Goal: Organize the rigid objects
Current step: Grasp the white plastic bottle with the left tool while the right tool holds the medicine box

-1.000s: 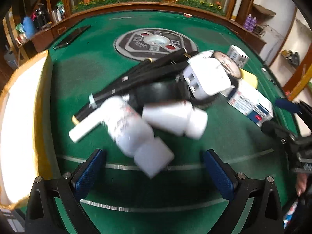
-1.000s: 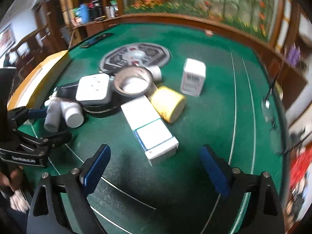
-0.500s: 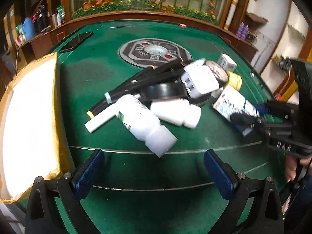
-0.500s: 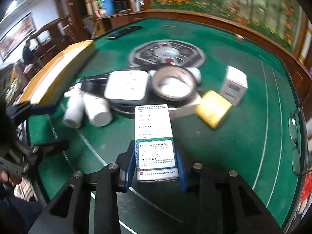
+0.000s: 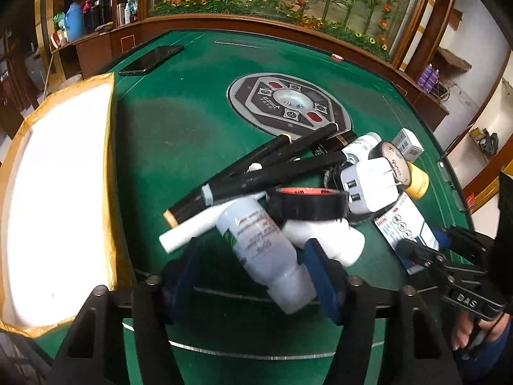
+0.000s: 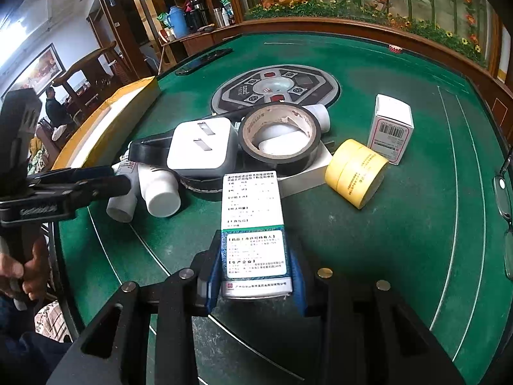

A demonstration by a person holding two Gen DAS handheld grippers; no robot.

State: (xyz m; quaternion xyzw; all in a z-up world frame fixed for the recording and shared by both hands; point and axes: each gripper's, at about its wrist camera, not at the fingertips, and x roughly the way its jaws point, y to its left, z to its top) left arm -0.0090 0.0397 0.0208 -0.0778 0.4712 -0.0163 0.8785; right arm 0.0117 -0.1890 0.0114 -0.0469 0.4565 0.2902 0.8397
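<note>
Pile on green table (image 6: pixel 400 224): black tape roll (image 6: pixel 279 138), white plug adapter (image 6: pixel 201 147), yellow tape (image 6: pixel 356 173). Right gripper (image 6: pixel 255 269) clamps white/green medicine box (image 6: pixel 253 227). Left gripper (image 5: pixel 253 272) jaws just closing round white bottle (image 5: pixel 266 250), w/ gap at left pad.

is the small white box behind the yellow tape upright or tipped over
Upright. The white box stands on its end on the green table, top face up, behind the yellow tape.

My right gripper (image 6: pixel 255 269) has clamped onto the medicine box (image 6: pixel 253 224); my left gripper (image 5: pixel 253 269) has just been closing around the frosted bottle (image 5: pixel 266 250), right pad touching.
</note>
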